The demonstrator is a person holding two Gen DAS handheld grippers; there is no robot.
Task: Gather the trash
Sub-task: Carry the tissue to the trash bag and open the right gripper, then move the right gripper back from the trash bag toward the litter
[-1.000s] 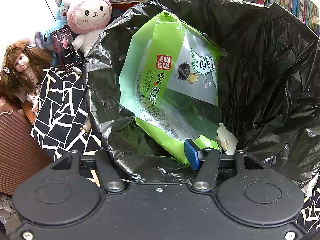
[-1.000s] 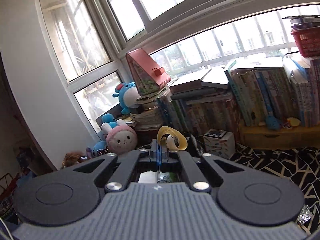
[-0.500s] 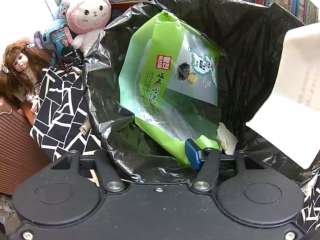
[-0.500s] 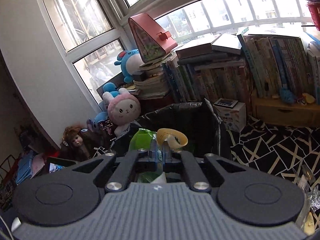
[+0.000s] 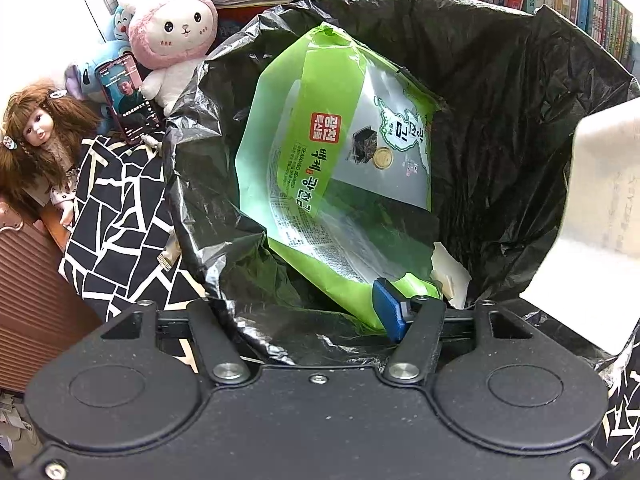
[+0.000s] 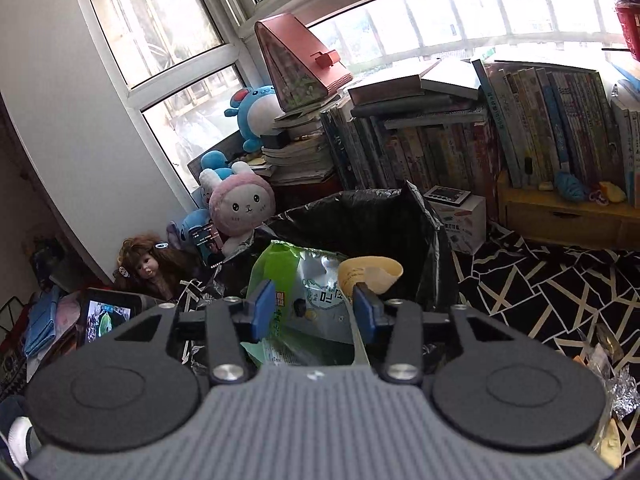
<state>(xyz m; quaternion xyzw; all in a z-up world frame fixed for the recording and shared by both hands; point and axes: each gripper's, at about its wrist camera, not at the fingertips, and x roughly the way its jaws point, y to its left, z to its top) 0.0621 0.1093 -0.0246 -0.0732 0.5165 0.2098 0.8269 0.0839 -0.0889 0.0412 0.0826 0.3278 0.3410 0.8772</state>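
- Centre frame, left wrist view: black trash bag [image 5: 500, 80] stands open, its crinkled glossy film filling most of the picture.
- Inside the bag: green seaweed packet [image 5: 320, 152], tilted, leaning on the left wall. It has a silver-grey panel, a red label and dark print.
- Lower corner of the packet touches the one blue pad [image 5: 390, 312] that shows.
- Left gripper [image 5: 296, 312], bottom centre: jaws opening, with the bag's near rim lying across the gap. The other pad is hidden behind the film, so I cannot tell whether the rim is pinched.
- Right wrist view, centre: right gripper [image 6: 315, 308] is over the bag's mouth, jaws opening and spread apart.
- Pale cream paper scrap [image 6: 370, 270] is curled at its top. It sits just above the right-hand pad, with a strip running down that pad's inner face. Nothing presses it from the other side.
- Right edge, left wrist view: a white sheet over the bag's rim, most likely this scrap.
- Upper left, left wrist view: pink rabbit plush [image 5: 172, 36], phone [image 5: 128, 100] and doll [image 5: 36, 132] beside the bag.
- Upper right, right wrist view: books [image 6: 540, 120].
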